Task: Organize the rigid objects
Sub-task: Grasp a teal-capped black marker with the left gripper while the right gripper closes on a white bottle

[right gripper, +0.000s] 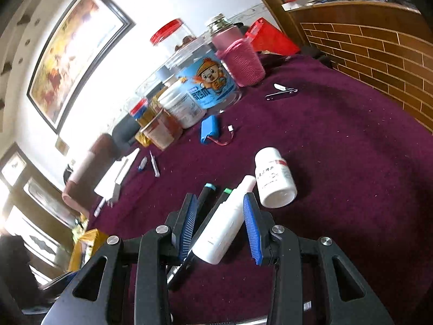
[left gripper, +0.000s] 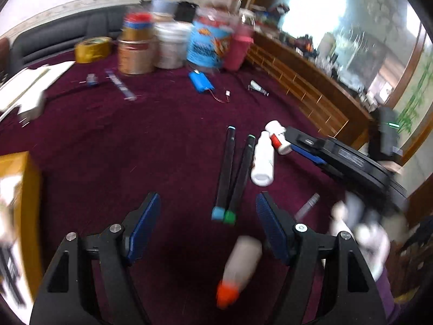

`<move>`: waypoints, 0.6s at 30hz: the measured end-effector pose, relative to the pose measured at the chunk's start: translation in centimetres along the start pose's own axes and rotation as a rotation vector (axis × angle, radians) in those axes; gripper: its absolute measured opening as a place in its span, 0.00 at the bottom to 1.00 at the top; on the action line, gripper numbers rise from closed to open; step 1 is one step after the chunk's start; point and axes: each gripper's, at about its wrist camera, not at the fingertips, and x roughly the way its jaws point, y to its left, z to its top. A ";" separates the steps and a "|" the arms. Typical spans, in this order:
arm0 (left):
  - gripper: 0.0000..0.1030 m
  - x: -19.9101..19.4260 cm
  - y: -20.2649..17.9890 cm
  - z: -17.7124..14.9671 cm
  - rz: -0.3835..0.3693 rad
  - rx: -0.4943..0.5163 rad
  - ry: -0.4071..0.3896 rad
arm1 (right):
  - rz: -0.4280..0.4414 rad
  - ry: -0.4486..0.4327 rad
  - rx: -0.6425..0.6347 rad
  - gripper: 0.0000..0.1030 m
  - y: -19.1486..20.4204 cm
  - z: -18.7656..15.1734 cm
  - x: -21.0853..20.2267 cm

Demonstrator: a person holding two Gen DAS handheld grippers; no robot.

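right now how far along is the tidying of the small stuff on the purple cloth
Done: the two markers lie side by side with the slim white bottle beside them. In hand: nothing is clearly gripped; the right gripper's fingers frame that bottle, and the left gripper is open over a blurred orange-capped bottle. Left: the blue battery pack and small metal tool lie apart.

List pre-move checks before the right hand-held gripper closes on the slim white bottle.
1. Right hand-held gripper jaws apart: ok.
2. Slim white bottle between the pads, lying on the cloth, unclamped: ok.
3. Green-capped marker clear of the pinch: not ok, it lies against the bottle inside the gap.
4. Red-labelled bottle clear of the outer pad: cannot tell, very close.
5. Left hand-held gripper open, away from the bottle: ok.
6. Orange-capped bottle position: cannot tell, blurred.
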 end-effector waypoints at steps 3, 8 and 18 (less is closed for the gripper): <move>0.63 4.1 -1.0 2.0 0.027 0.044 0.051 | 0.024 0.004 0.010 0.31 -0.3 0.1 -0.1; 0.51 7.3 -1.8 2.5 0.065 0.119 0.098 | 0.054 0.020 0.019 0.31 -0.3 0.2 0.2; 0.51 8.6 -3.3 2.3 0.164 0.218 0.079 | 0.065 0.045 0.034 0.33 -0.6 0.1 0.7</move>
